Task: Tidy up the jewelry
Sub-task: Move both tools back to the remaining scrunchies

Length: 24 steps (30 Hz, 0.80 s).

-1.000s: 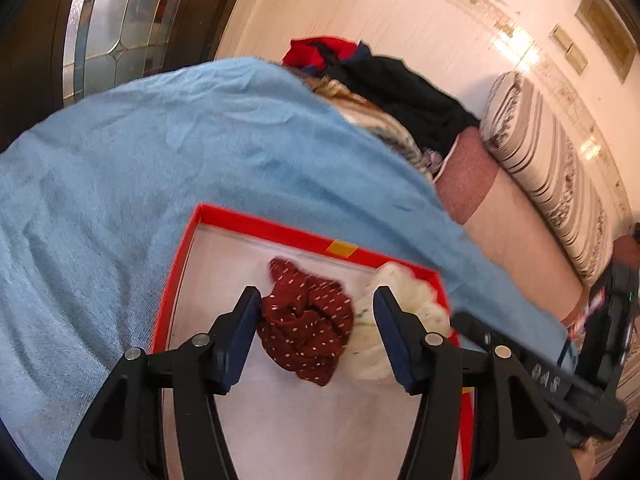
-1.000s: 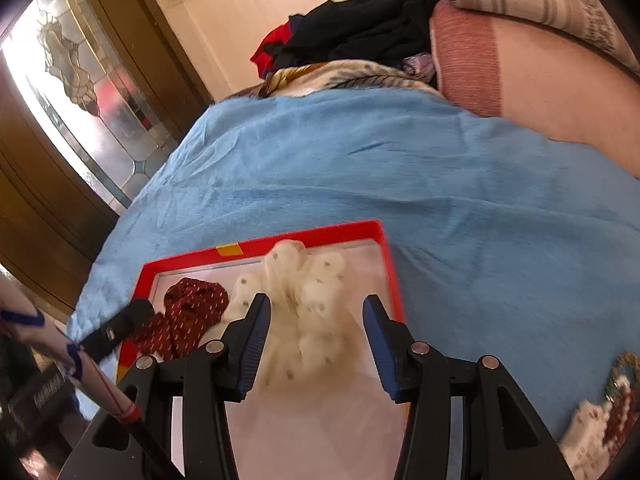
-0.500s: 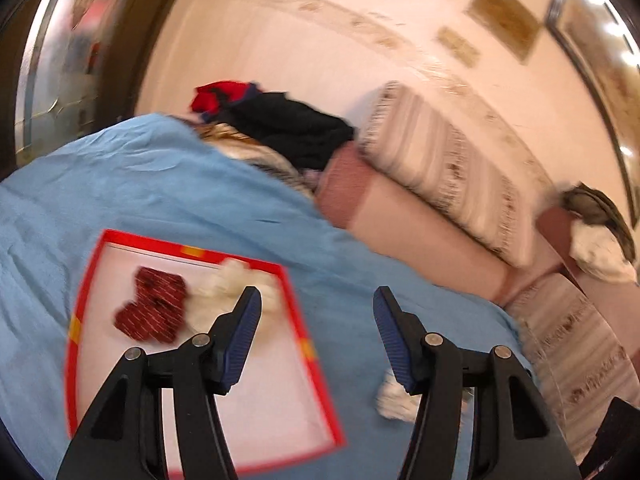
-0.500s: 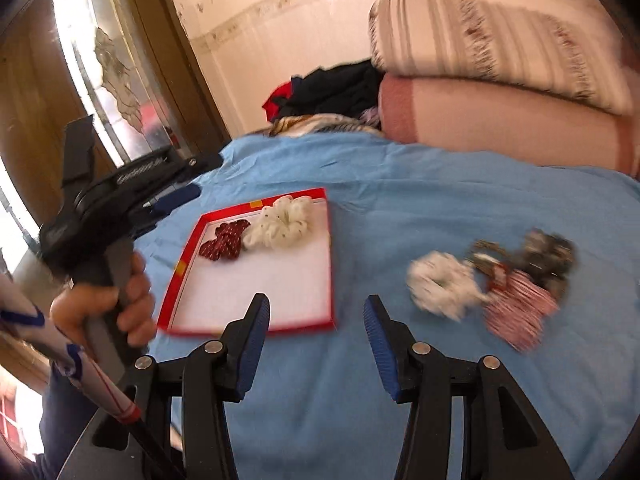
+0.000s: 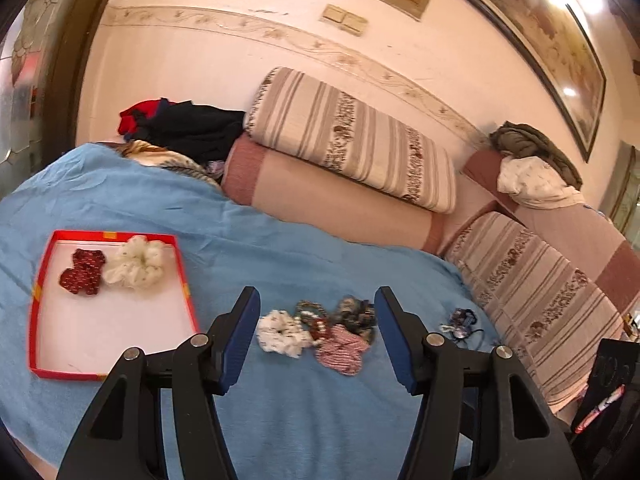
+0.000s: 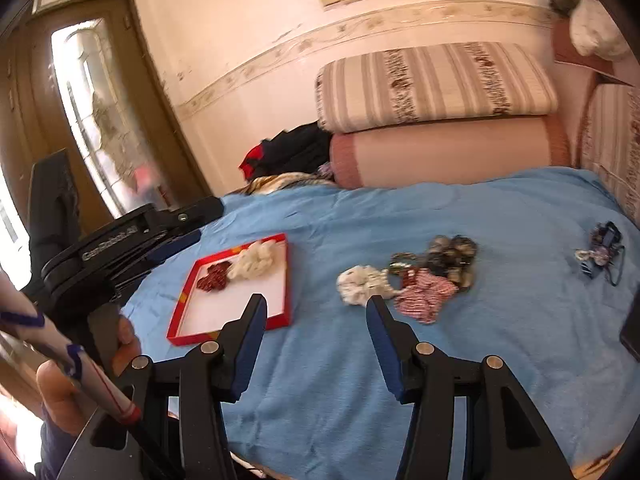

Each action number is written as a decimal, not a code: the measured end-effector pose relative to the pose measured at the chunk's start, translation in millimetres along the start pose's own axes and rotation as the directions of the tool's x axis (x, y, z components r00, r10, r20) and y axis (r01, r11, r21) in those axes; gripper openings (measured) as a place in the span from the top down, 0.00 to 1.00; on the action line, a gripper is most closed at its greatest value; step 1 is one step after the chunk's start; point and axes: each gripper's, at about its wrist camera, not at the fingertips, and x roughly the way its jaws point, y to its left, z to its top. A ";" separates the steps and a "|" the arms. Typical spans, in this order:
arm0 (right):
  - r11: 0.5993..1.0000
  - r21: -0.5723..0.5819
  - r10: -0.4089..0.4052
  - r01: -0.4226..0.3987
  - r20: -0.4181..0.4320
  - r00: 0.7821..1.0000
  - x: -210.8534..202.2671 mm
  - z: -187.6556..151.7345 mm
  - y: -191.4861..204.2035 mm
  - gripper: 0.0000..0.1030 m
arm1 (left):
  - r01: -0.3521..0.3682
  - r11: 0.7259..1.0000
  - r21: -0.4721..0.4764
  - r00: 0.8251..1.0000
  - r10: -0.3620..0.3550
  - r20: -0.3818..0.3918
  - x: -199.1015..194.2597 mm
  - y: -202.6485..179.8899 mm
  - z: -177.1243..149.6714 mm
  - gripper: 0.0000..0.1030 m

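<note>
Both the left gripper (image 5: 316, 332) and the right gripper (image 6: 316, 334) hang with jaws spread wide and nothing between them, above the blue blanket (image 5: 320, 420). The red tray (image 5: 182, 270) at the left holds a maroon scrunchie (image 5: 83, 271) touching a cream scrunchie (image 5: 136, 266). A loose heap, white scrunchie (image 5: 282, 334), striped scrunchie (image 5: 340, 350) and dark scrunchie (image 5: 356, 314), lies apart from it, with striped cushions (image 5: 352, 140) behind.

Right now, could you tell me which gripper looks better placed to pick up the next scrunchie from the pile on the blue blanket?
Probably the left gripper: its open jaws frame the pile, with the white scrunchie between them. The right gripper, also open, points left of the pile, toward blanket beside the red tray.
</note>
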 end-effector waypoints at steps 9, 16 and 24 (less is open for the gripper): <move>0.993 0.091 -0.071 0.071 0.005 0.997 -10.9 -3.8 -52.5 0.46 | 0.038 0.997 0.067 0.998 -0.034 -0.057 23.4 -31.2 -11.1 0.43; 0.985 0.140 -0.092 0.098 -0.044 0.995 35.0 0.0 -81.6 0.46 | 0.015 0.999 0.053 0.993 -0.009 -0.118 64.0 0.0 -25.7 0.42; 0.974 0.161 -0.147 0.158 -0.077 0.986 80.9 11.8 -117.2 0.48 | -0.030 1.000 0.010 0.983 0.031 -0.178 108.6 45.1 -37.8 0.42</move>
